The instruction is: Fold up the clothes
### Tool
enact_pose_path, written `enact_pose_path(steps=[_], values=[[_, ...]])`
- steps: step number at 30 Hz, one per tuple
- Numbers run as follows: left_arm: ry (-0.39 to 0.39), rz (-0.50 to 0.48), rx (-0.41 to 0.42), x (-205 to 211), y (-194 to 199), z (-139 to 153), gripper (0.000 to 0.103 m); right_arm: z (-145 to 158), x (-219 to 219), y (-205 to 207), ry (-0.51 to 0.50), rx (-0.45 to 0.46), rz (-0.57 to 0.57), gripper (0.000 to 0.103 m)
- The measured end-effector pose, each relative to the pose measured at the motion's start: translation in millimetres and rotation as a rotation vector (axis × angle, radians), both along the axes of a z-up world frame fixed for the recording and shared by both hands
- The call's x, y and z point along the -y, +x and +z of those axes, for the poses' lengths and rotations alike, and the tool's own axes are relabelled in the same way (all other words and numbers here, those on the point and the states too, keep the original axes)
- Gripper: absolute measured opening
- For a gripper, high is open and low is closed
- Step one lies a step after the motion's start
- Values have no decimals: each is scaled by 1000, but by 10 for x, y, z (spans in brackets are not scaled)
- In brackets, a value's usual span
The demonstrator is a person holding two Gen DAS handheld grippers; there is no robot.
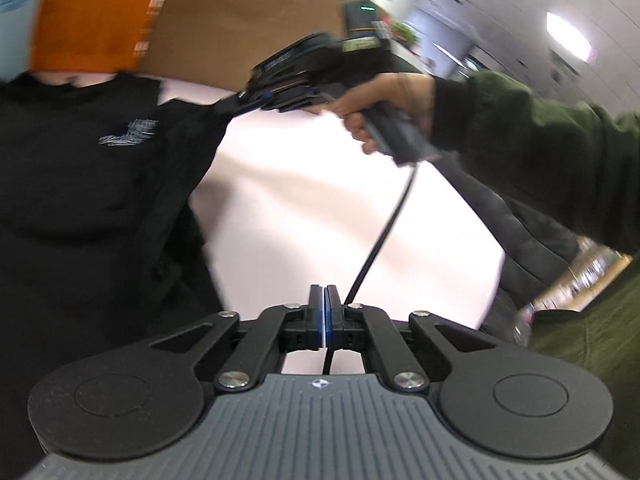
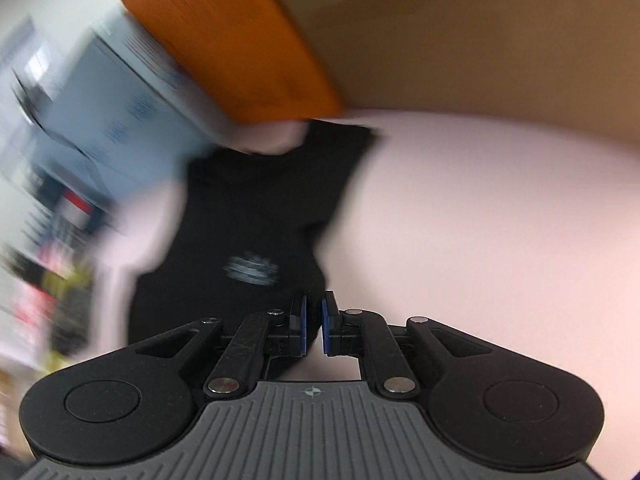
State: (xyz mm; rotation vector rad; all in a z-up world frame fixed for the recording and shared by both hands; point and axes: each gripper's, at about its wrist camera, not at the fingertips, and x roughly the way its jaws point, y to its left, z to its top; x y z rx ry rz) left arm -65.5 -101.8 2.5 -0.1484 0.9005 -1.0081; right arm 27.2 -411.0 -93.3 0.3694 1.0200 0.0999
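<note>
A black T-shirt (image 1: 80,168) with a small pale chest print lies on a pale pink table (image 1: 320,208). My left gripper (image 1: 324,300) is shut and empty, above the bare table to the right of the shirt. In the left wrist view my right gripper (image 1: 240,98) pinches the shirt's sleeve and lifts that corner off the table. In the right wrist view the shirt (image 2: 264,208) spreads ahead, and my right gripper (image 2: 314,308) has its pads nearly together on a thin fold of black fabric.
An orange box (image 1: 96,16) and a brown cardboard wall (image 1: 248,12) stand along the far edge of the table. A pale blue box (image 2: 100,92) sits left of the orange one. A black cable (image 1: 384,232) hangs from the right gripper.
</note>
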Motion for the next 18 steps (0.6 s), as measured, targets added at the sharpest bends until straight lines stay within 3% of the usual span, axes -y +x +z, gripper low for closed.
enact_pose_path(steps=[2, 3, 7, 8, 12, 15, 18], values=[[29, -25, 8, 140, -36, -34, 9, -113, 55, -13, -175, -26, 24, 9], [57, -26, 16, 171, -66, -53, 12, -156, 100, -49, -197, -26, 0, 11], [131, 11, 76, 41, -184, -64, 58, -204, 324, -352, -124, 36, -178, 14], [146, 29, 88, -36, -208, -62, 63, -204, 368, -453, -116, 48, -210, 19], [225, 84, 94, -362, -262, -81, 64, -163, 425, -962, 30, 109, -249, 28], [270, 129, 65, -536, -267, -175, 65, -150, 233, -1373, 179, 145, -162, 42], [278, 144, 40, -573, -207, -269, 69, -172, -78, -1762, 279, 175, -75, 44]])
